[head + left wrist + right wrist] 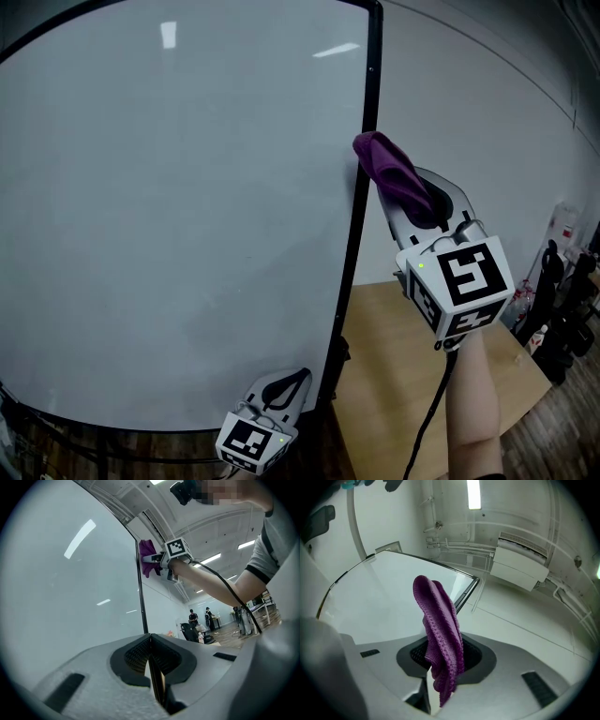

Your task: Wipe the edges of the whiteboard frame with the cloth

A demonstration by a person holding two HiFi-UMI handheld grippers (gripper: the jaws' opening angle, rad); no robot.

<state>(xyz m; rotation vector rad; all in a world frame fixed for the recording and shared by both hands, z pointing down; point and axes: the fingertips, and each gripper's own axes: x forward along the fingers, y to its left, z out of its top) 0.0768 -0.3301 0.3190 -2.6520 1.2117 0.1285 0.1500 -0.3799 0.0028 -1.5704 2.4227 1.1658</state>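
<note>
Head view shows the whiteboard (169,216) filling the left and middle of the scene, its black frame (357,234) running down the right edge. Right of the frame lies a wooden table (394,375), lower and nearer. The right gripper (405,195) is raised just right of the frame's upper part, its jaws clamped on the purple cloth (386,167). The left gripper (286,386) sits low and near, by the frame's bottom right part, jaws pressed together with nothing between them. The cloth's far end rests against the frame's right edge, folded and bunched.
</note>
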